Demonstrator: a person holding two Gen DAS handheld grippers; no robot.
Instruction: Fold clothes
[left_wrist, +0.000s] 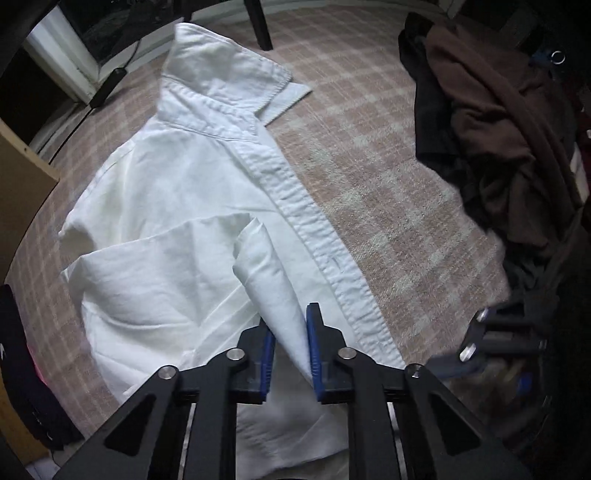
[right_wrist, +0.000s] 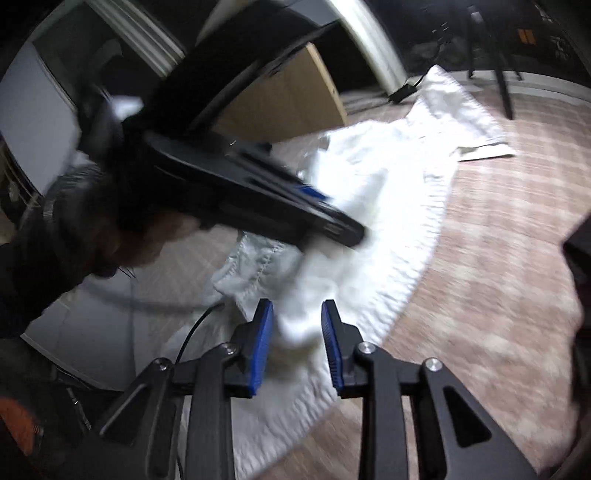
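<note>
- My left tool (left_wrist: 290, 341) pinches a raised fold of the white shirt (left_wrist: 177, 206), blue pads tight on the cloth.
- My right tool (right_wrist: 297, 332) stands narrow with bunched shirt hem between its pads; whether they press, I cannot tell.
- The shirt lies spread on the checked carpet (left_wrist: 388, 192), collar (left_wrist: 221, 85) far.
- Dark clothes (left_wrist: 491, 122) are heaped beyond.

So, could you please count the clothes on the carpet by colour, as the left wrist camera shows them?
White: 1, the white shirt, spread on the carpet
Brown: 1, the brown garment in the pile at the right
Black: 1, the black garment under it
Total: 3 that can be told apart; the pile may hide more.
</note>
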